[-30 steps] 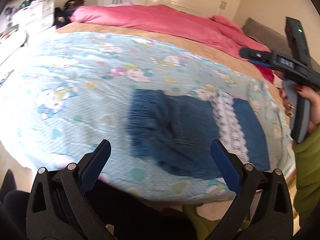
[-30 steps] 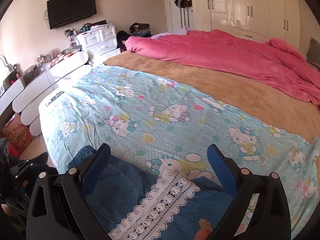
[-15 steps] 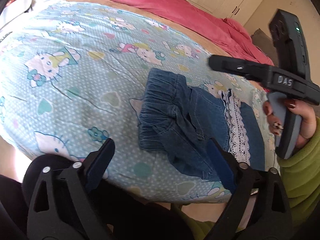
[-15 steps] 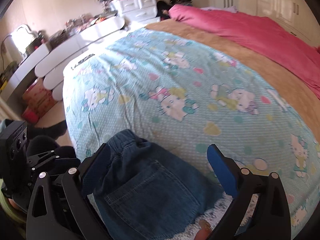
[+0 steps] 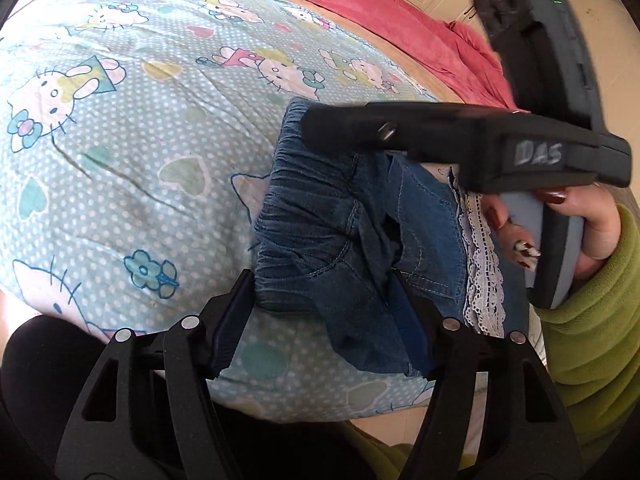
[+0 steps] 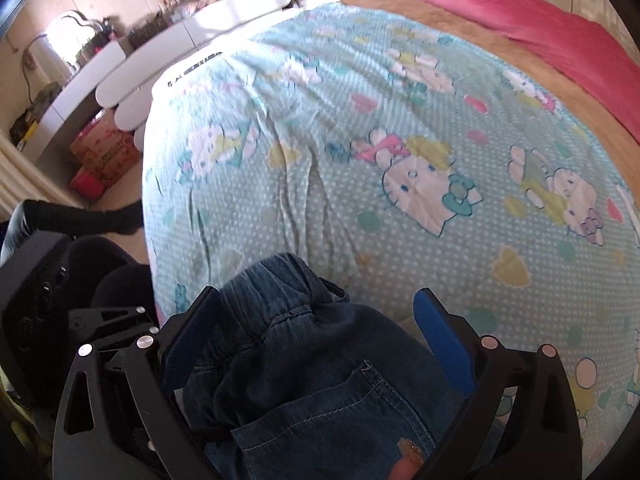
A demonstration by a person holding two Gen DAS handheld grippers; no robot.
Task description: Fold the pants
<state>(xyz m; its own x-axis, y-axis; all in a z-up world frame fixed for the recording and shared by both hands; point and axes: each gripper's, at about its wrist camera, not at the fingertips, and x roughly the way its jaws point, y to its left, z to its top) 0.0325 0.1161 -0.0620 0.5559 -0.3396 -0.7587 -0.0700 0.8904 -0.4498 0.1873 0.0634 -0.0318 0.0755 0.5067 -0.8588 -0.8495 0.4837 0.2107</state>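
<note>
Nearest the left wrist camera, the left gripper point(image 5: 324, 316) has its jaws wide apart, straddling the near edge of the pants point(image 5: 352, 240); the fabric sits between the pads but is not pinched. The pants are small denim ones with a white lace trim point(image 5: 480, 248), lying bunched and partly folded on the cartoon-print sheet point(image 5: 140, 140) close to the bed's near edge. Above them the right gripper point(image 6: 316, 340) also has its jaws apart, poised over the gathered waistband point(image 6: 276, 284). By my reading the fold is mid-way, with both tools lining up a grip. The next move calls for closing on matching edges, then carrying them over evenly so the layers stay flat. Beyond lies a pink quilt point(image 6: 532, 20).
</note>
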